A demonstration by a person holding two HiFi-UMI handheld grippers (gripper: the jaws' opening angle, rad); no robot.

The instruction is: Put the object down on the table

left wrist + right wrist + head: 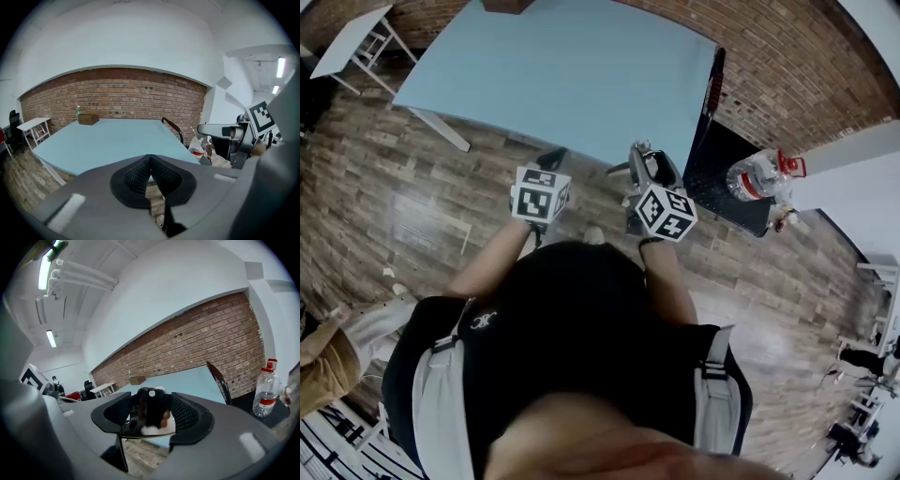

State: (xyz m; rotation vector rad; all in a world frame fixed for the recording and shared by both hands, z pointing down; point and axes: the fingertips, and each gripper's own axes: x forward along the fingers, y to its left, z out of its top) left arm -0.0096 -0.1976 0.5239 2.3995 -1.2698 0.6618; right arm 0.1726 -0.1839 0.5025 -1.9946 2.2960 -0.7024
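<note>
The right gripper had its jaws spread wide and clamped on a shiny metal object. The object filled the gap from one pad to the other, and a small hole showed near its top edge. It was a flat, mirror-like piece; what it was exactly could not be told. In the head view the right gripper hung at the near edge of the light blue table, so the object was in the air and not resting on the top.

The left gripper had its jaws pressed together, pads meeting at the tips with nothing between them. In the head view it sat just beside the right one, over the wood floor and short of the table edge.

A small brown box stood at the far end of the table. A water bottle stood on a black chair to the right.
</note>
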